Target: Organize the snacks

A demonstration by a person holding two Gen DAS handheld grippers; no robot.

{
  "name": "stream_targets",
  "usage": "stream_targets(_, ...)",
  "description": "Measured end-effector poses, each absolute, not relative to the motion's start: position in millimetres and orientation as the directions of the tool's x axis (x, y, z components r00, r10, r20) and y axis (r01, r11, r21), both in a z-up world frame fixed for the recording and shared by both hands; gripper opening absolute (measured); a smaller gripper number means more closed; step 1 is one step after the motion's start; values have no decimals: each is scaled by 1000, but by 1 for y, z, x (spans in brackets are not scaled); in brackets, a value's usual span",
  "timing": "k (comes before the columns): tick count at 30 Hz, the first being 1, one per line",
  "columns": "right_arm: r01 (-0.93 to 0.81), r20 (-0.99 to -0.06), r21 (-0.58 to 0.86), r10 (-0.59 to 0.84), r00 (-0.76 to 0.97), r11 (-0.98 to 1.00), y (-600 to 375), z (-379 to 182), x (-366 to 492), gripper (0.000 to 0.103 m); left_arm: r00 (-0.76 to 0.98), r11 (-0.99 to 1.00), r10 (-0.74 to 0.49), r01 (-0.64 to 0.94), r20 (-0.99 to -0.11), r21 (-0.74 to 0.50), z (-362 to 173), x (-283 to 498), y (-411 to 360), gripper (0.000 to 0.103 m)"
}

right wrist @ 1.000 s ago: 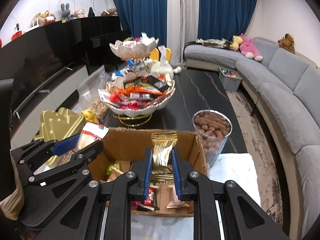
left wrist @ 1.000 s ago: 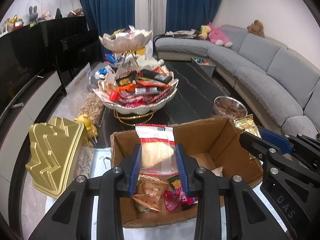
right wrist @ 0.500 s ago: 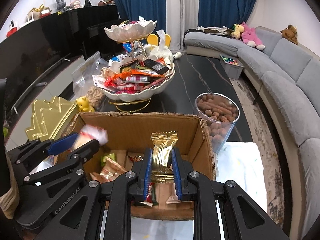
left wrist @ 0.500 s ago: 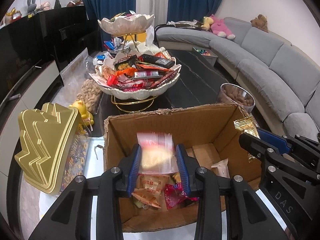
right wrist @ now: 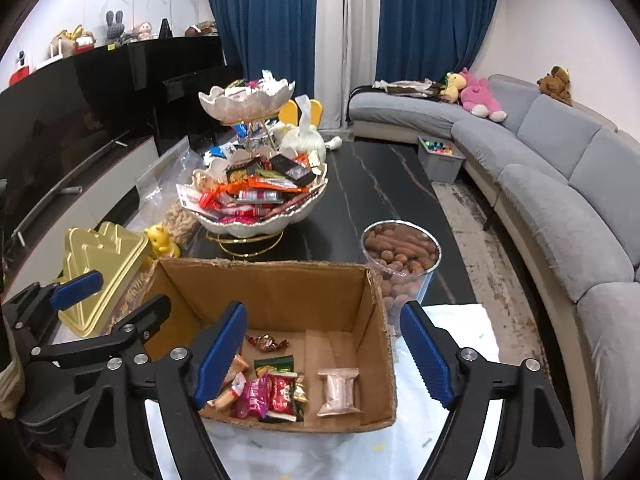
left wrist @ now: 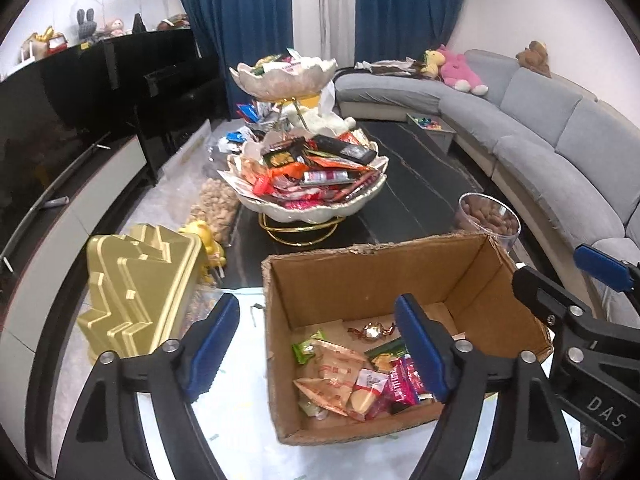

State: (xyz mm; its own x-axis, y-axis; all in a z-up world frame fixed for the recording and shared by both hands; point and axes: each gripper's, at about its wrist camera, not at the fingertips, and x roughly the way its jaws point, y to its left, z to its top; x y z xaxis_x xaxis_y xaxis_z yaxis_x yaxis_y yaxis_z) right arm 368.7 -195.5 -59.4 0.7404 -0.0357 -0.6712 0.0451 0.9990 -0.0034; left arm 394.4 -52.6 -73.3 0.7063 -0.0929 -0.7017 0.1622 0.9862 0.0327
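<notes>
the left gripper (left wrist: 316, 344) and the right gripper (right wrist: 324, 356) are both opening wide, and neither one holds anything. right under them sits the cardboard box (right wrist: 280, 292) with snack packets (right wrist: 276, 392) lying on its floor. behind the box is a shell bowl (left wrist: 308, 208) piled with more snacks, on the dark table (right wrist: 360, 200).

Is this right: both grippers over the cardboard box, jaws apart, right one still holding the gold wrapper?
Not quite. The right gripper holds nothing: the right wrist view shows its jaws opening with only the cardboard box and loose snacks beneath. The left gripper is likewise opening and empty over the box.
</notes>
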Motion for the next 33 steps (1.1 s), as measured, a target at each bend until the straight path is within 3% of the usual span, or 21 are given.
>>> stream_targets(11,61,-623,-9,-53,781,998,-196,-28,339,89,741,991,-68,128,-668,42,-42,368,-42,99)
stream_targets(33,84,-576,-10,-74,814,996,-200,13,262,90,772,994,-25,86,-636,65,-6,296,-28,102)
